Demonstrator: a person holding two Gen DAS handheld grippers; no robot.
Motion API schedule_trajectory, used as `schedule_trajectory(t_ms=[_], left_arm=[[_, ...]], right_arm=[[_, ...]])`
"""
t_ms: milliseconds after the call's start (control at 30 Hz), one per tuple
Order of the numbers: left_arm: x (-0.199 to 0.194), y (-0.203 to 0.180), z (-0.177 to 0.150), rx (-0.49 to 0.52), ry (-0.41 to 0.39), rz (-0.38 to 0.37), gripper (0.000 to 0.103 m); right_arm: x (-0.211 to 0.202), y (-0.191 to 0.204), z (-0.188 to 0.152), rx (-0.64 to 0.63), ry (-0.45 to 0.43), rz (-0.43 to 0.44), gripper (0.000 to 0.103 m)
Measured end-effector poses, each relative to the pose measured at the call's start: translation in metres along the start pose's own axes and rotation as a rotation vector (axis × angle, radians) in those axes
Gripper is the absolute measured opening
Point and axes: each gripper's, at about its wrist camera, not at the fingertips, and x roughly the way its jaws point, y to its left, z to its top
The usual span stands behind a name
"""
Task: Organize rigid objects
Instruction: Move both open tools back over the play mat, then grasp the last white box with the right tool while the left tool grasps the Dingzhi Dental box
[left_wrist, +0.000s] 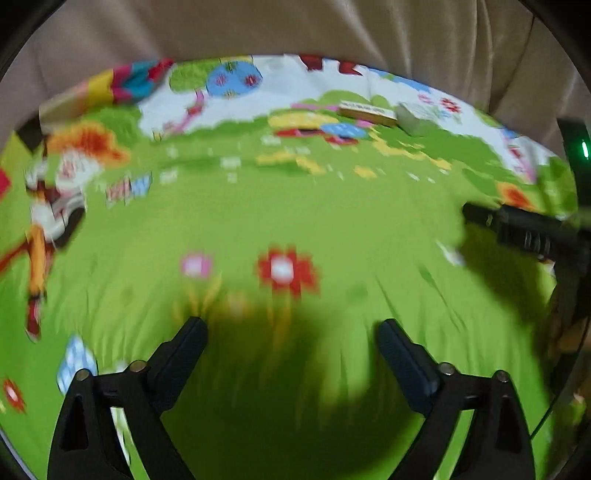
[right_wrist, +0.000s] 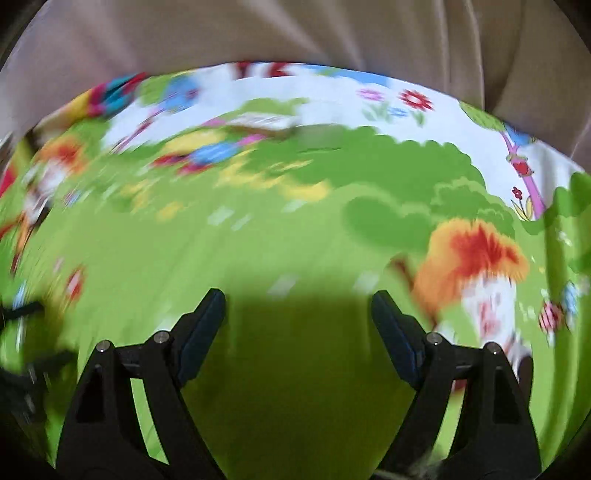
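Note:
Both views are motion-blurred. A flat tan box (left_wrist: 367, 110) and a pale grey-green box (left_wrist: 415, 119) lie side by side at the far edge of the cartoon-print green cloth (left_wrist: 295, 221). In the right wrist view they show as blurred shapes, the tan box (right_wrist: 258, 122) and the grey-green box (right_wrist: 321, 136). My left gripper (left_wrist: 291, 328) is open and empty over plain green cloth, well short of the boxes. My right gripper (right_wrist: 298, 301) is open and empty too. The right gripper's black body also shows at the right edge of the left wrist view (left_wrist: 524, 229).
A beige curtain or cushion (left_wrist: 295, 29) rises behind the cloth's far edge. The cloth (right_wrist: 295, 221) carries printed flowers, trees and a mushroom house, all flat. Part of the left gripper (right_wrist: 22, 354) shows at the left edge of the right wrist view.

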Motion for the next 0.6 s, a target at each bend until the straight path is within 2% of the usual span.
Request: schedule_trajectory(t_ms=[67, 133, 233, 367, 400, 433, 467, 533, 600], left_arm=[[0.009, -0.005, 0.011, -0.007, -0.005, -0.017, 0.103], [0.011, -0.003, 0.013, -0.015, -0.041, -0.016, 0.103], [0.011, -0.002, 0.013, -0.022, -0.042, -0.014, 0.103], [0.008, -0.002, 0.012, -0.024, -0.042, -0.012, 0.103], [0.012, -0.003, 0.015, -0.024, -0.041, -0.012, 0.103], [0.011, -0.003, 0.015, -0.025, -0.041, -0.011, 0.103], [0.012, -0.003, 0.016, -0.026, -0.039, -0.009, 0.103], [0.014, -0.003, 0.017, -0.033, -0.034, -0.005, 0.103], [0.016, -0.004, 0.021, -0.054, -0.022, 0.01, 0.103]], right_arm=[[0.019, -0.008, 0.025, 0.021, -0.008, -0.016, 0.084], [0.038, -0.014, 0.052, 0.034, -0.011, 0.004, 0.084], [0.069, -0.014, 0.094, 0.013, 0.0, -0.021, 0.084], [0.099, -0.014, 0.128, -0.028, 0.013, -0.043, 0.084], [0.102, -0.015, 0.133, -0.031, 0.012, -0.038, 0.075], [0.101, -0.017, 0.134, -0.034, 0.001, -0.034, 0.062], [0.097, -0.017, 0.134, -0.048, -0.013, -0.025, 0.044], [0.086, -0.02, 0.125, -0.076, -0.009, 0.022, 0.044], [0.07, -0.029, 0.107, -0.091, -0.011, 0.032, 0.044]])
